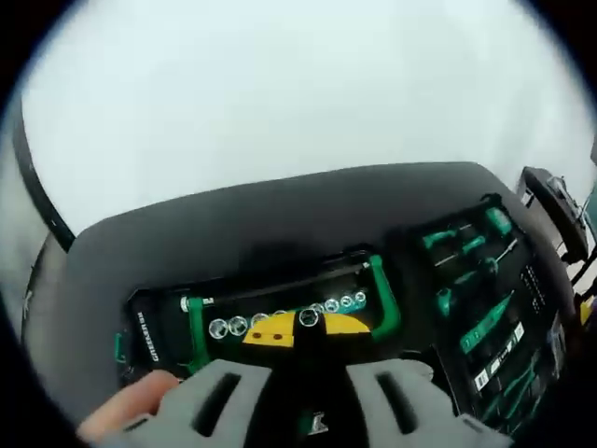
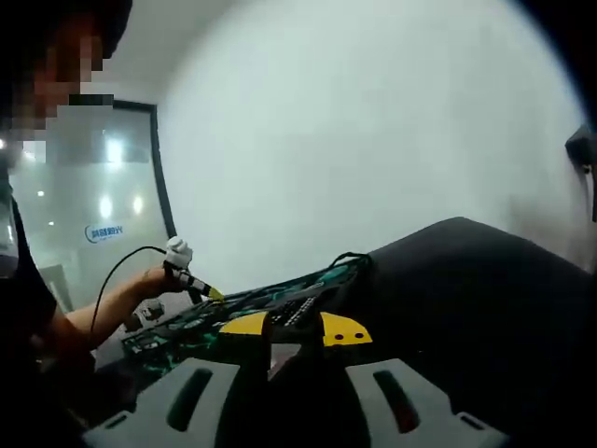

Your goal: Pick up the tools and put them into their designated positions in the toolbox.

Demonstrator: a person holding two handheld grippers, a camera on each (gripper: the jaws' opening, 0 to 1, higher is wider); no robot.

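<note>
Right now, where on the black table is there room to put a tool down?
Bare black table stretches behind the open toolbox, up to the white wall. The right gripper view shows more bare tabletop right of the toolbox. It's crowded inside: sockets and green-handled screwdrivers.

In your left gripper view the toolbox (image 1: 280, 322) lies open on the table (image 1: 233, 224), close to the near edge, directly ahead of your left gripper (image 1: 303, 392). A row of sockets (image 1: 280, 322) sits in its near tray, running left to right, with a handled tool (image 1: 384, 297) at the right end of that row. To the right, a second tray holds screwdrivers (image 1: 466, 245) laid side by side, toward the table's right edge. Behind both trays the table runs bare to its far edge. In your right gripper view the toolbox (image 2: 252, 308) lies ahead and left of your right gripper (image 2: 298, 397), and a person's hand (image 2: 154, 278) rests at its far left end.
</note>
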